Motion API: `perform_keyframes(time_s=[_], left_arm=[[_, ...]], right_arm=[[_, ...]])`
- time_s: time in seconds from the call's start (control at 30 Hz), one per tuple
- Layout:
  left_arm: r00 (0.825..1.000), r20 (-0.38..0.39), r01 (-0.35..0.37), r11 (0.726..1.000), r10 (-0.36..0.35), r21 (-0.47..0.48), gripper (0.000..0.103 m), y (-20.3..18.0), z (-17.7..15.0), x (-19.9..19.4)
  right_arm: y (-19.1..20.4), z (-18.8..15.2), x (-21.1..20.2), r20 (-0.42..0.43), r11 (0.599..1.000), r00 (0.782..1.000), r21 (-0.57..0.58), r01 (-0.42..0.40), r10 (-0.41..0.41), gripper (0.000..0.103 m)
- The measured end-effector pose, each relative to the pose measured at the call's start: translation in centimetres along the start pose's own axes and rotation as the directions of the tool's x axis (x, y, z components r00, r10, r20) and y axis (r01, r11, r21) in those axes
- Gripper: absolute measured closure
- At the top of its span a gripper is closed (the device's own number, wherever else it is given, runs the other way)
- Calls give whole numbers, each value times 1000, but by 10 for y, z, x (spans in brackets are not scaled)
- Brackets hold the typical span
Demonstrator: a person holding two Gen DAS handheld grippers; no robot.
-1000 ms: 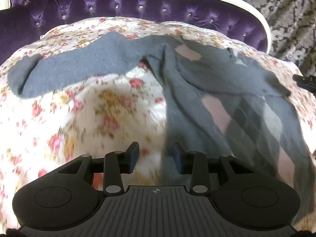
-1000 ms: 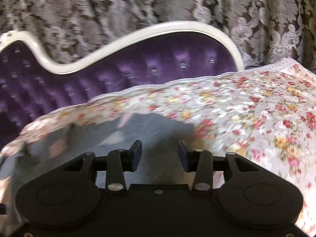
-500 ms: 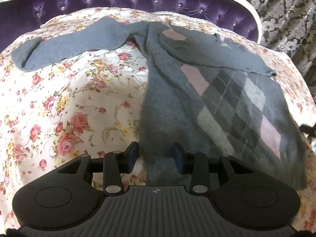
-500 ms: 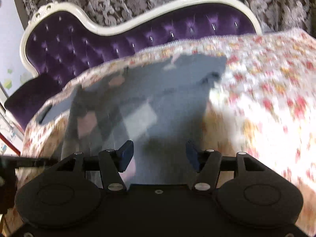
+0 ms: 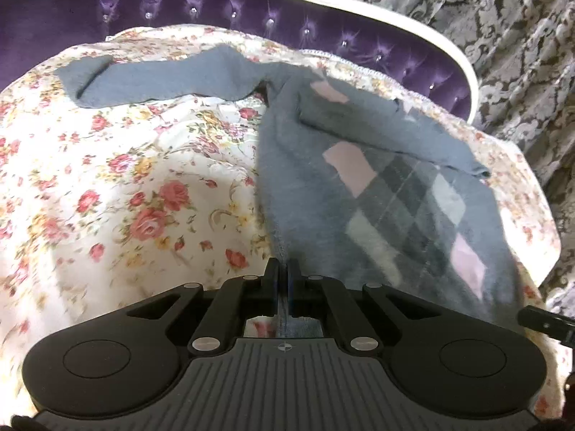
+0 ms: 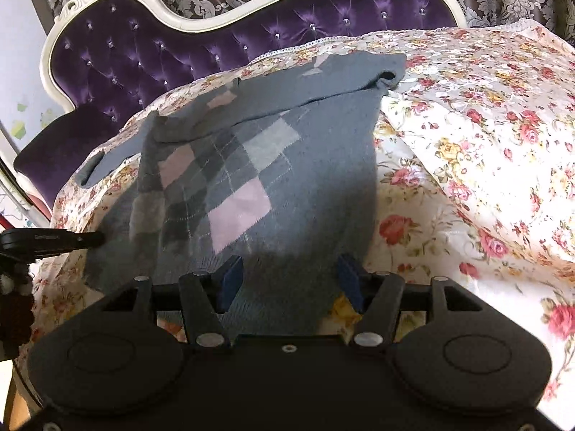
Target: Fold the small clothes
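A small grey argyle sweater (image 5: 377,186) with pink and light-grey diamonds lies on the floral cloth (image 5: 125,197). One sleeve (image 5: 154,79) stretches out to the left; the other is folded across the chest. My left gripper (image 5: 283,276) is shut on the sweater's near left hem corner. In the right wrist view the sweater (image 6: 251,179) fills the middle, and my right gripper (image 6: 289,280) is open with its blue pads astride the near right part of the hem. The left gripper's tip (image 6: 72,240) shows at the left edge there.
The floral cloth covers a rounded seat of a purple tufted sofa (image 6: 161,46) with a white frame. Patterned dark curtains (image 5: 510,36) hang behind. The cloth (image 6: 485,143) stretches on to the right of the sweater.
My left gripper has shut on the hem corner; it was open before. My right gripper has swung down to the sweater's near hem, still open.
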State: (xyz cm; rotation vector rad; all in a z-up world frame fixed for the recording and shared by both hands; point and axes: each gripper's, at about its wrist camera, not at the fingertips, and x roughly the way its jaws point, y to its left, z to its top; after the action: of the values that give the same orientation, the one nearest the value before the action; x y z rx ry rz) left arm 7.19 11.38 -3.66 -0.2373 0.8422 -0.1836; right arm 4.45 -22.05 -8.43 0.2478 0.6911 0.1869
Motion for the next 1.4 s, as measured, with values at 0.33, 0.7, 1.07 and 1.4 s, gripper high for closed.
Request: perform_keyframes(time_s=[0.33,0.7,1.07,1.4], left_arm=[[1000,-24,6,998,-8,-60,99,9,-11,-5],[998,-61,-12,997,8,-74,99,15,-21,-2],[996,-70,53,997,-57,-63,60,16,-14,-6],[996,85,-1,998,6,-63,36,39,24,-23]], right_arm=[[1,-6,2,-12,1000,1000,-5,20,-20,90],[-2,-8,-8,-63,999,998,-48,27,-30,91],[2,2,-8,-116,994,991,-90,56,-67,54],[6,41,-16,-11,990,998,-132,57,-59,18]])
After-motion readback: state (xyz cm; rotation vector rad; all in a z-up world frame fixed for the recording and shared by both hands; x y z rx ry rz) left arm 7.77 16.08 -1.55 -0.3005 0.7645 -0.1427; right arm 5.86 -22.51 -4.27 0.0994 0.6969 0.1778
